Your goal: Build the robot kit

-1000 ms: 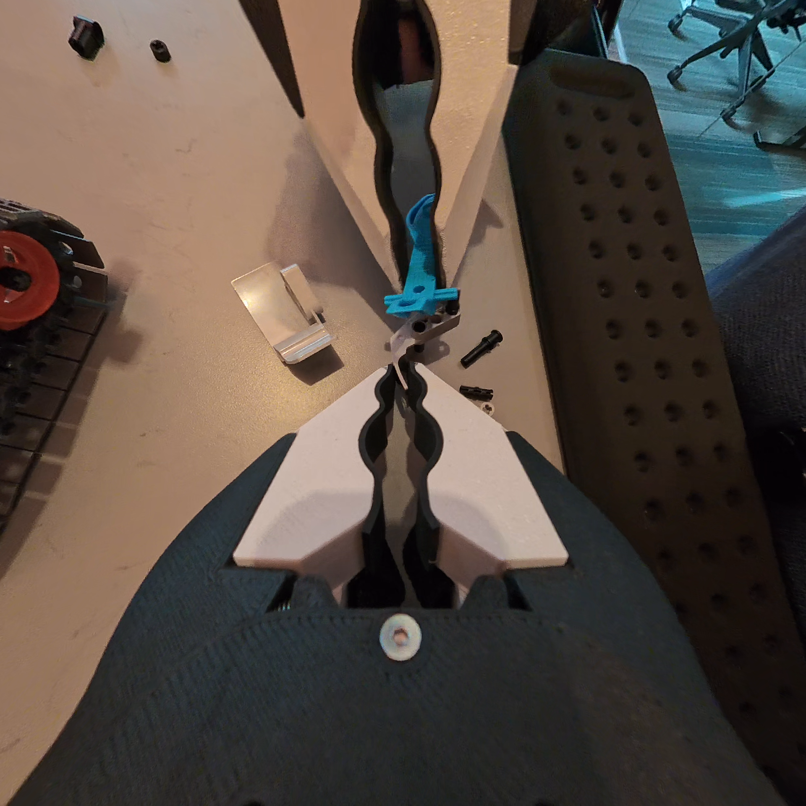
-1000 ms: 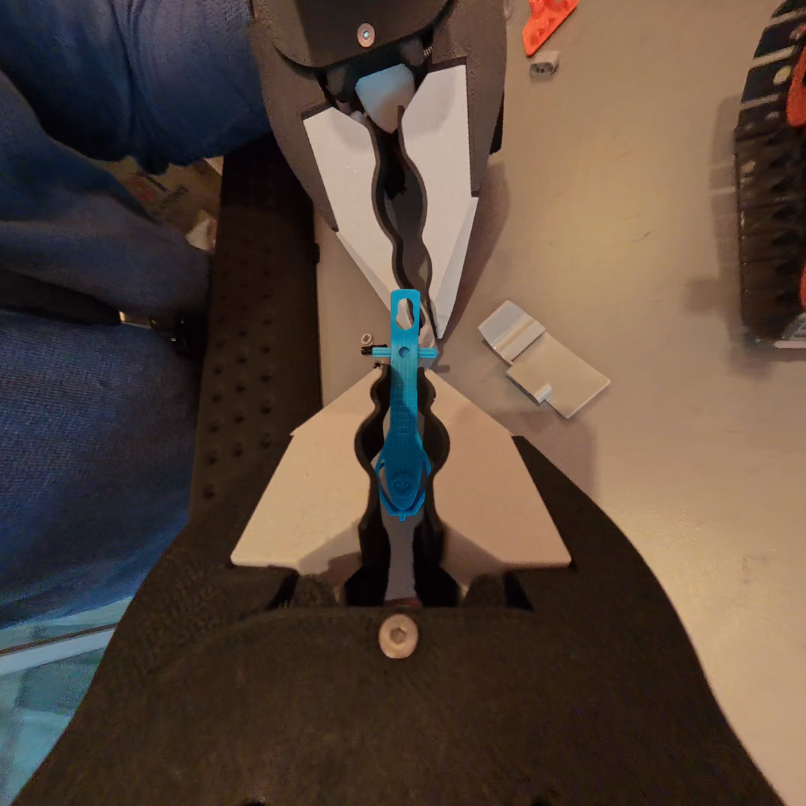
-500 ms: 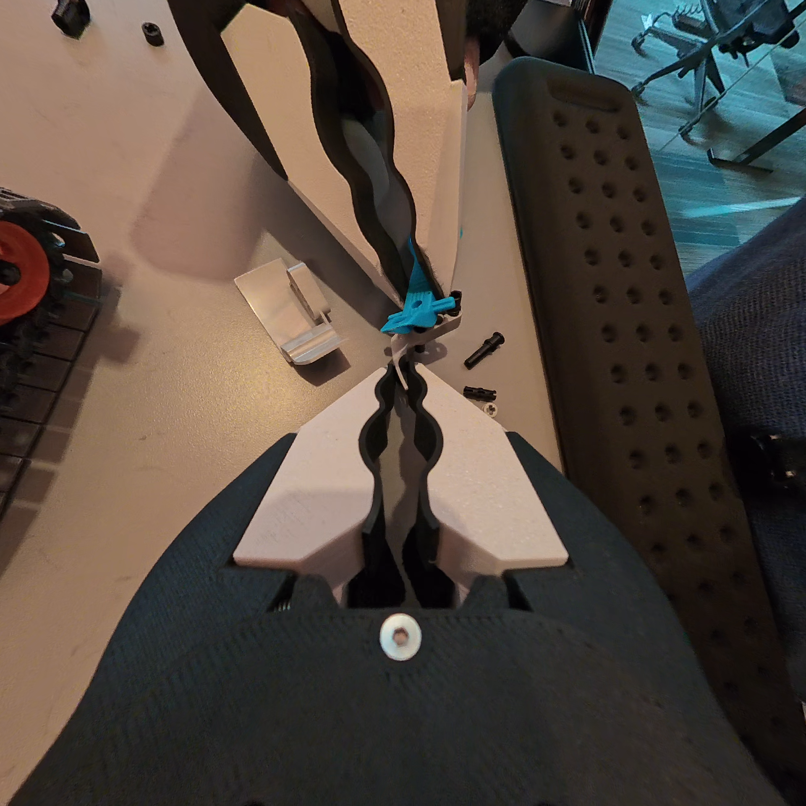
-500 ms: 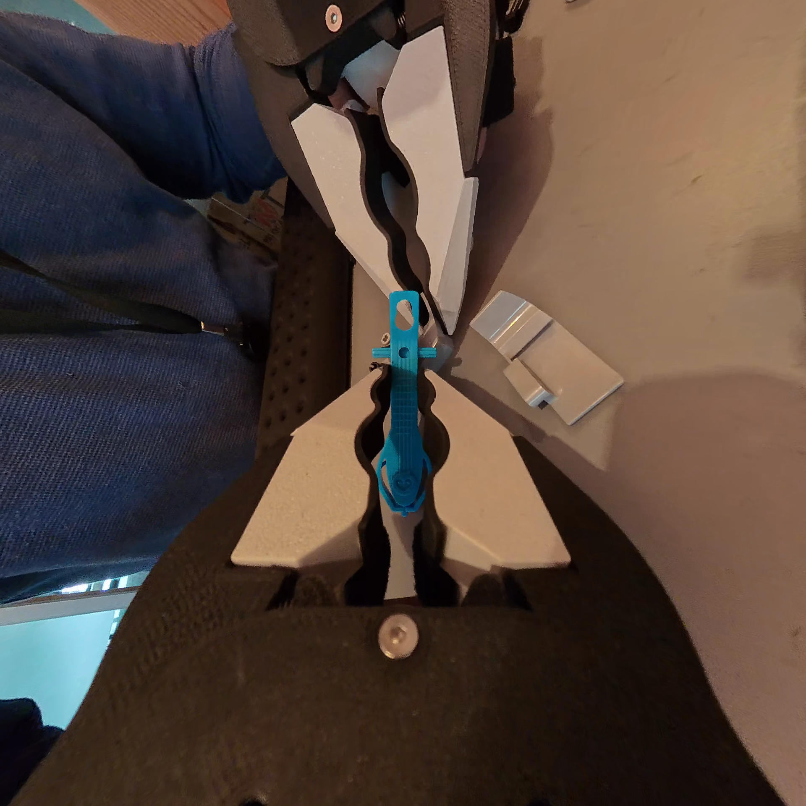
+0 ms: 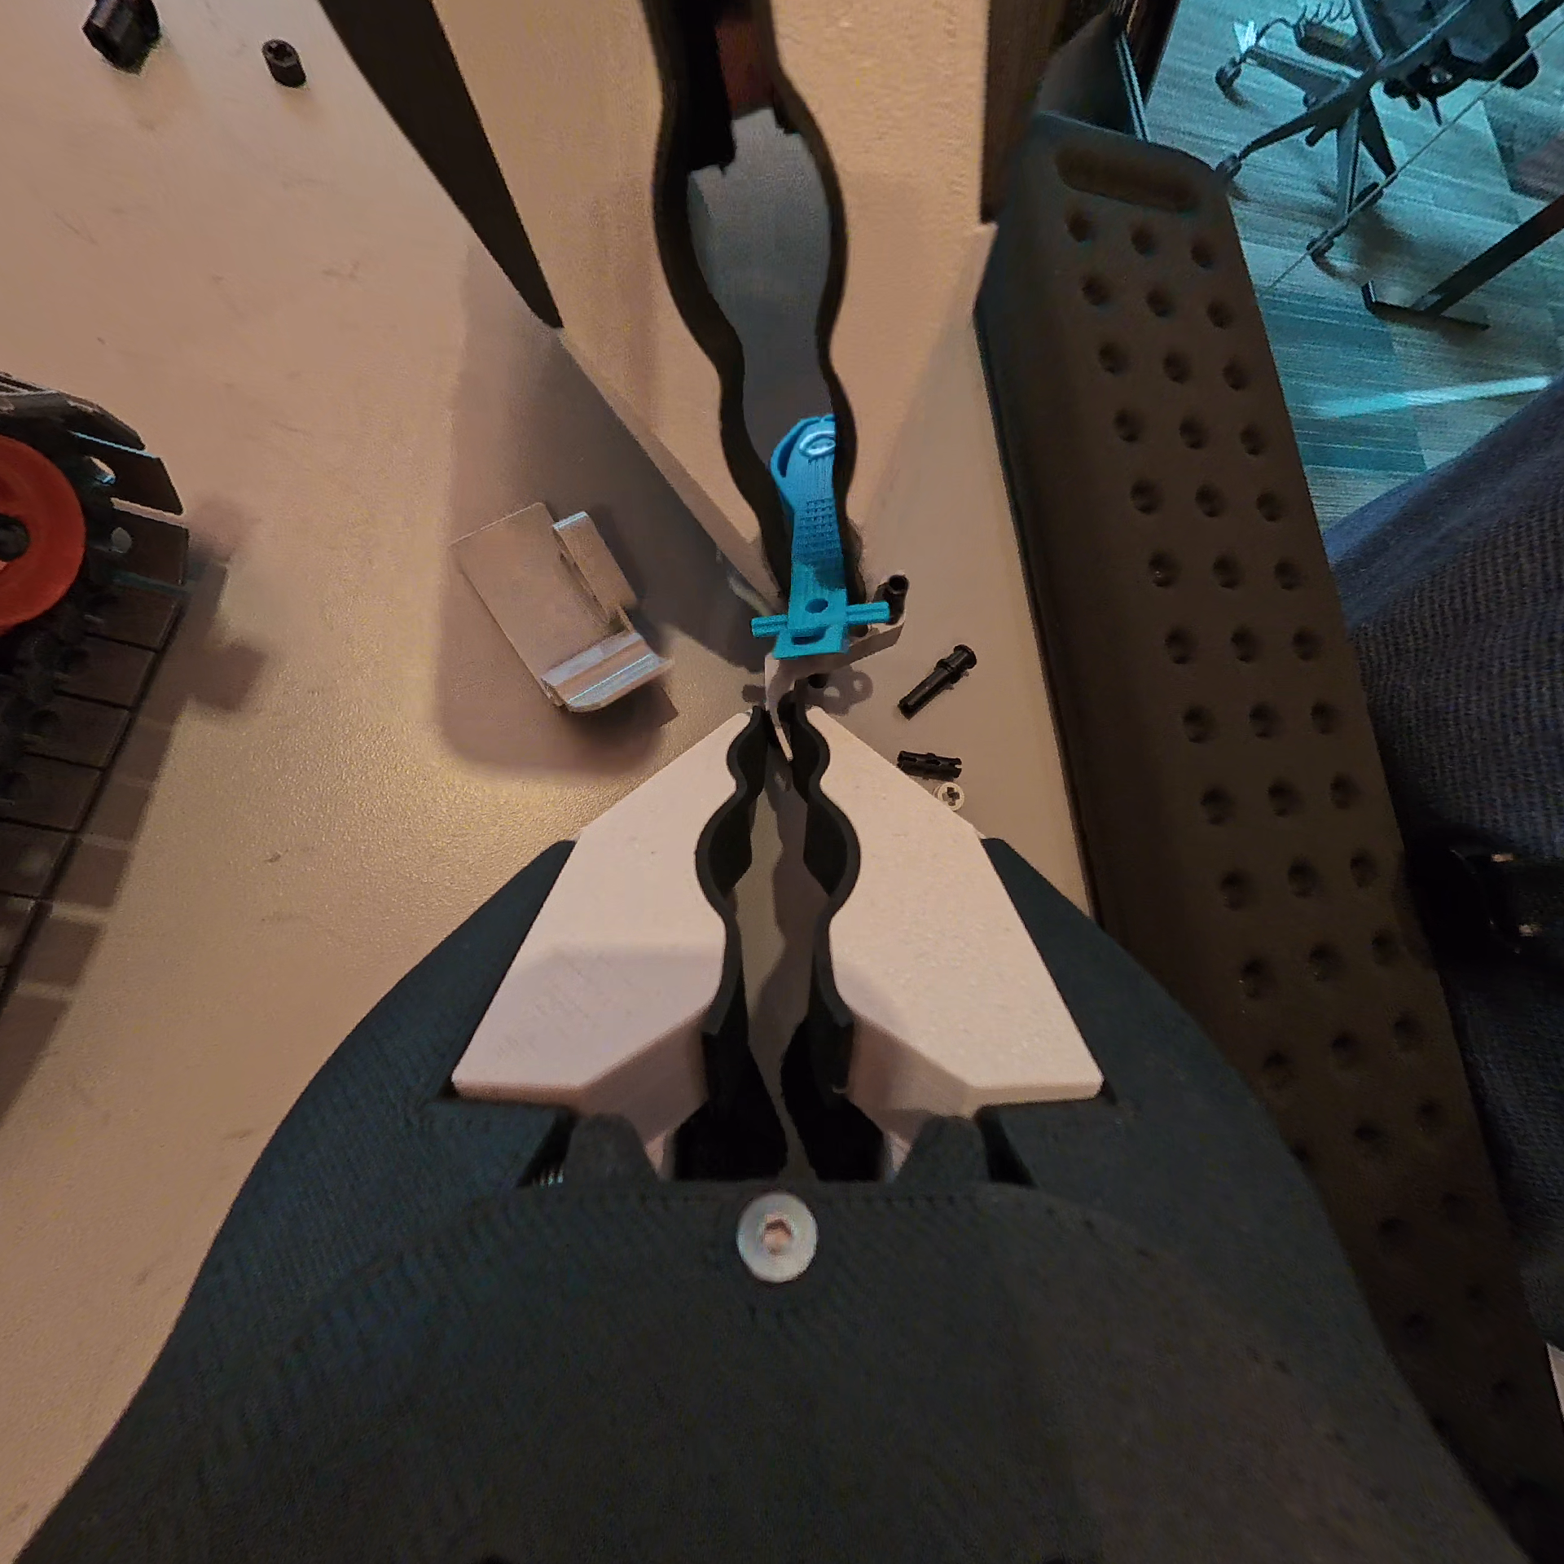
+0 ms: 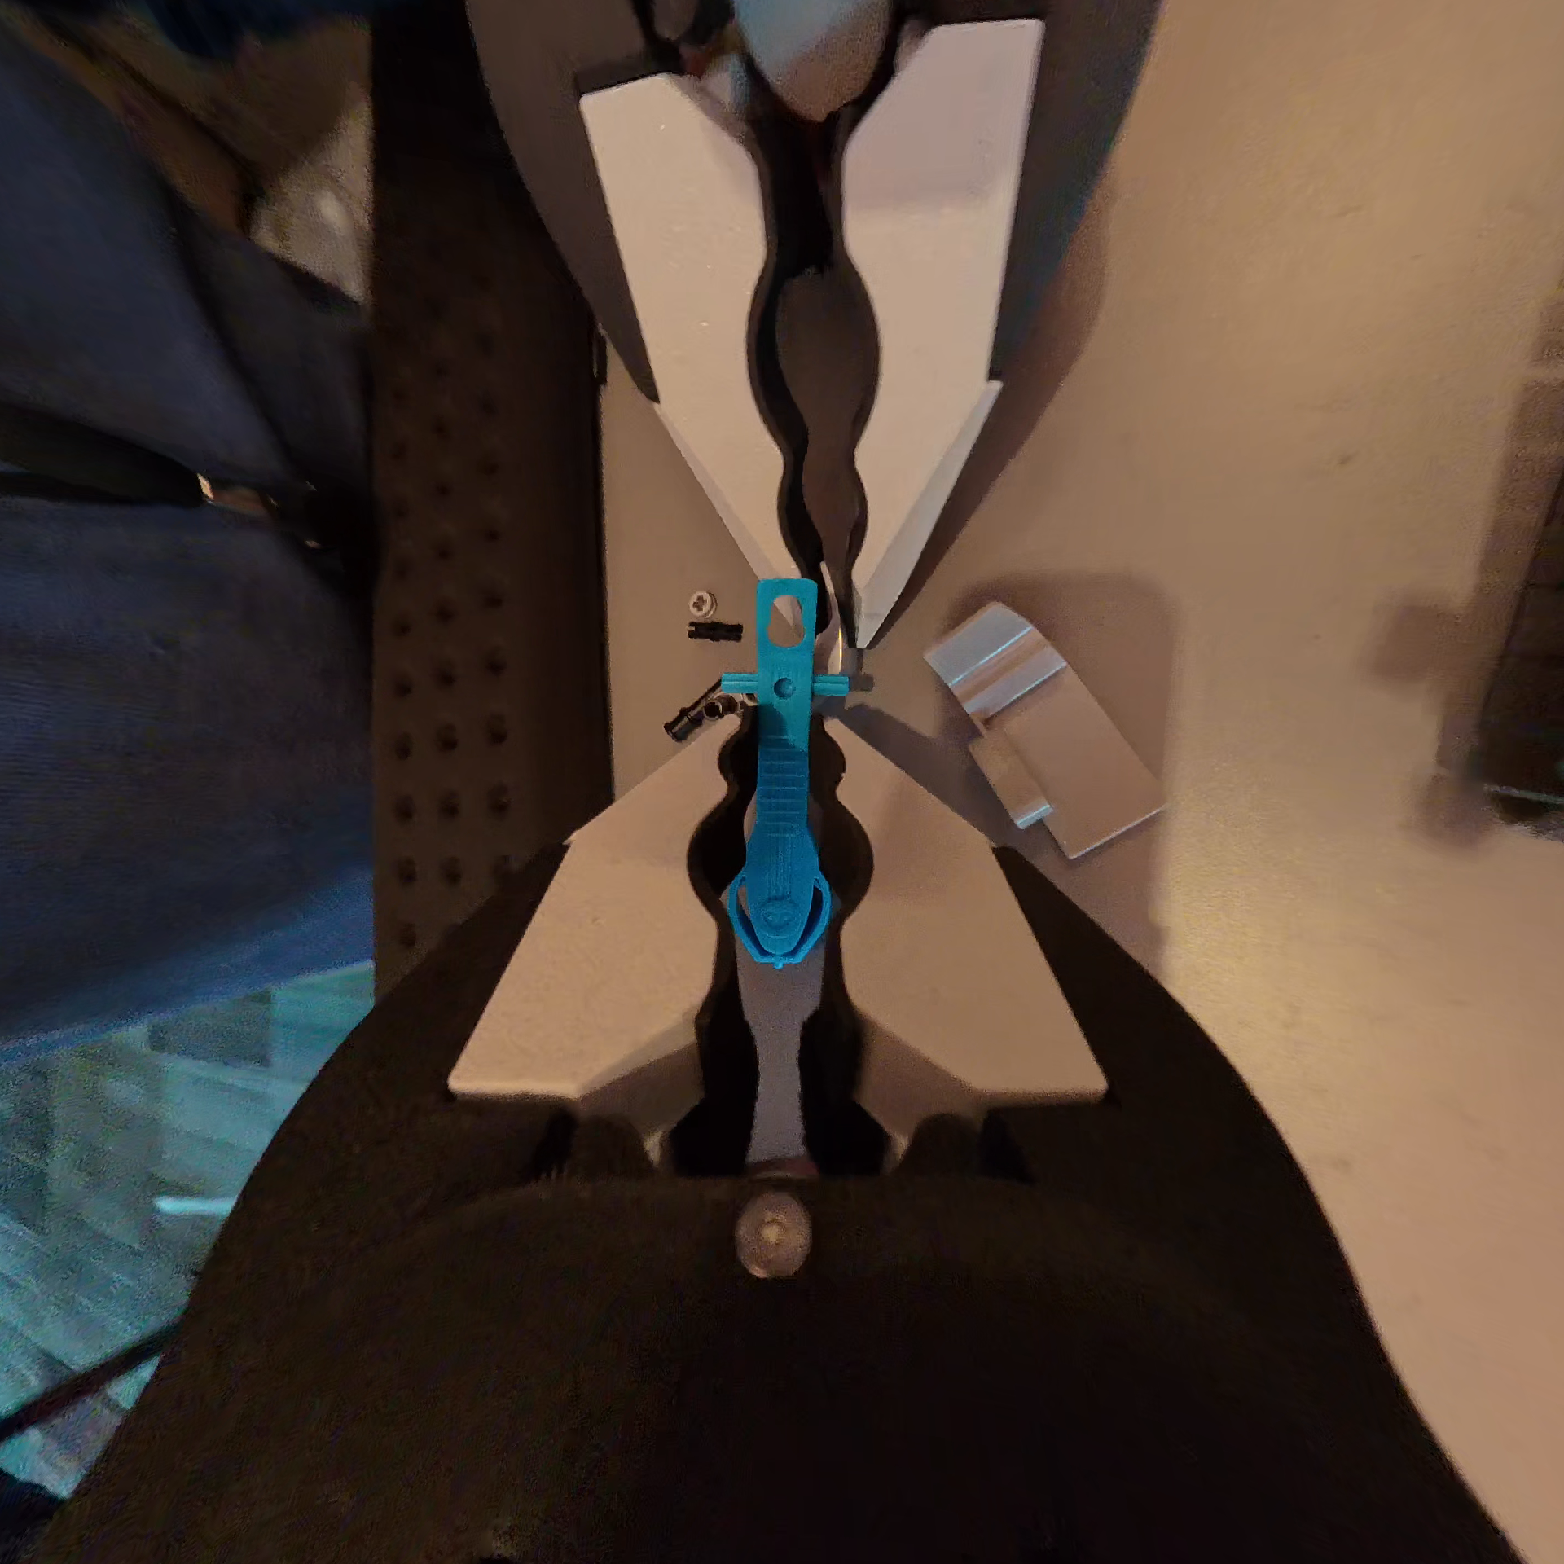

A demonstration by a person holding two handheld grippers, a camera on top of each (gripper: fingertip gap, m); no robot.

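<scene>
Since half a second ago our right gripper [image 6: 783,736] has swung back from its tilt and now meets our left gripper [image 5: 774,719] head-on, tip to tip, much as a second ago. We hold the blue tool [image 6: 783,762] in the right gripper, whose jaws are closed narrowly on the ribbed handle; the looped end lies back between the fingers and the slotted end with its cross-bar sticks out past the tips. Our left gripper has its jaws nearly closed on a small pale grey piece [image 5: 783,677] with holes, pinched at the very tips. The tool's cross-bar end [image 5: 804,626] lies on or just over that piece, so the two grippers almost touch there above the beige table [image 5: 296,338]. Just beside this meeting point, toward the person, we see two black pins [image 5: 935,677] and a tiny pale bush [image 5: 952,794] lying on the table. On the other side, near the tips, lies a flat grey clip-like plate [image 5: 550,609]. A long black perforated board [image 5: 1227,592] runs along the table edge, with the person's blue clothing [image 6: 169,677] beyond it. Well apart, at the far side of the table, sits a black tracked model with a red wheel [image 5: 34,542], and two small black parts [image 5: 123,25] lie in the corner of the left view.
</scene>
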